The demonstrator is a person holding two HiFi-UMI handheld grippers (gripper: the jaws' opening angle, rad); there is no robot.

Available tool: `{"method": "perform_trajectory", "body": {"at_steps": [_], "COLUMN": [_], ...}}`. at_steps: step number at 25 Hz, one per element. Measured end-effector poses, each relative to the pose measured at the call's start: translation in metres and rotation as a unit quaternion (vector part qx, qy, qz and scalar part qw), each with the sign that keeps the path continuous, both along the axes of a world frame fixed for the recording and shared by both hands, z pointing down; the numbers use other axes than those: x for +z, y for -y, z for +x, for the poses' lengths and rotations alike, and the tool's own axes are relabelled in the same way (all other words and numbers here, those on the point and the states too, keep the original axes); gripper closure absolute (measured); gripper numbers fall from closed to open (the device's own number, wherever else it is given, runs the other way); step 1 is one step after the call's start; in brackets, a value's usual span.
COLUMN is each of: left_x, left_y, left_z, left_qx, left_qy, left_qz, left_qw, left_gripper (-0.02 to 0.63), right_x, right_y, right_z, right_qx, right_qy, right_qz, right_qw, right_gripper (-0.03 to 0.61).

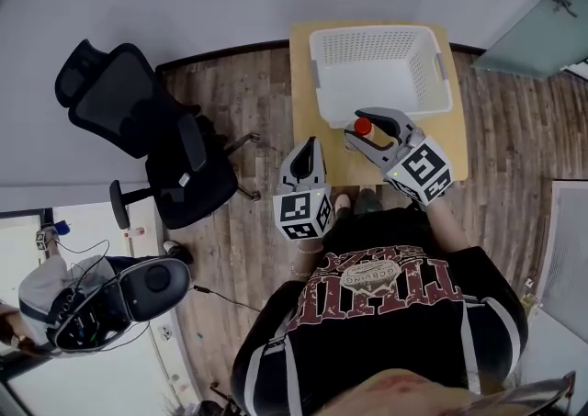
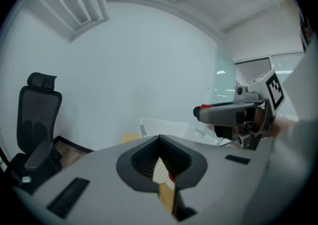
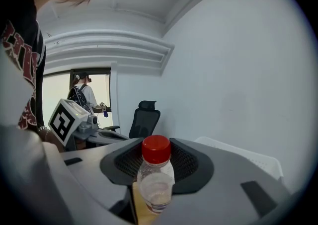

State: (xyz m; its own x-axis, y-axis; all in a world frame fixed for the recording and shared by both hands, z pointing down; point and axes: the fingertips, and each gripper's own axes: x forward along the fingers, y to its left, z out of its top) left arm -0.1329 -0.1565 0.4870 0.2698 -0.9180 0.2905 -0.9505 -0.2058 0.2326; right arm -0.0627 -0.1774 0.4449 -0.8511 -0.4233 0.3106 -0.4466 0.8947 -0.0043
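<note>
Right gripper (image 1: pixel 366 136): jaws clamped on small clear plastic bottle w/ red cap (image 3: pixel 156 172), at 6 o'clock rim of white perforated plastic basket (image 1: pixel 433 84) on light wooden table (image 1: pixel 306 102). Left gripper (image 1: pixel 310 143), approx. 8 o'clock of bottle: jaws pressed together, nothing held

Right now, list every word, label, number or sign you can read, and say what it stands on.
No text can be quoted for certain.
Shirt: large red-and-white print, upside down and creased, not legible.
Left tongs, right tongs: only black-and-white square marker patterns, no letters.
Bottle in the right tongs: red cap, clear body, no readable label.
</note>
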Motion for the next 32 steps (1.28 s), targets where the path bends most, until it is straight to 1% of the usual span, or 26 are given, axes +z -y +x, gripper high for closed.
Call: {"method": "perform_trajectory", "body": {"at_steps": [4, 8, 25, 32], "left_x": [0.001, 0.002, 0.008, 0.01], "left_y": [-0.002, -0.003, -0.008, -0.007], "left_z": [0.003, 0.005, 0.022, 0.033], "left_qx": [0.006, 0.009, 0.033, 0.035], "left_qy": [0.002, 0.004, 0.006, 0.01], "left_qz": [-0.003, -0.006, -0.017, -0.019], "left_qw": [1.0, 0.9999, 0.9993, 0.9992], "left_gripper": [0.586, 0.586, 0.586, 0.586], "right_x": [0.026, 0.046, 0.108, 0.123], "right_y": [0.004, 0.005, 0.002, 0.0], "right_z": [0.006, 0.012, 0.022, 0.032], "right_qx": [0.022, 0.033, 0.07, 0.068], "right_qy": [-0.009, -0.016, -0.035, -0.044], "right_qz": [0.005, -0.005, -0.028, -0.023], "right_qw": [1.0, 0.999, 0.997, 0.996], "right_gripper": [0.413, 0.413, 0.413, 0.413]}}
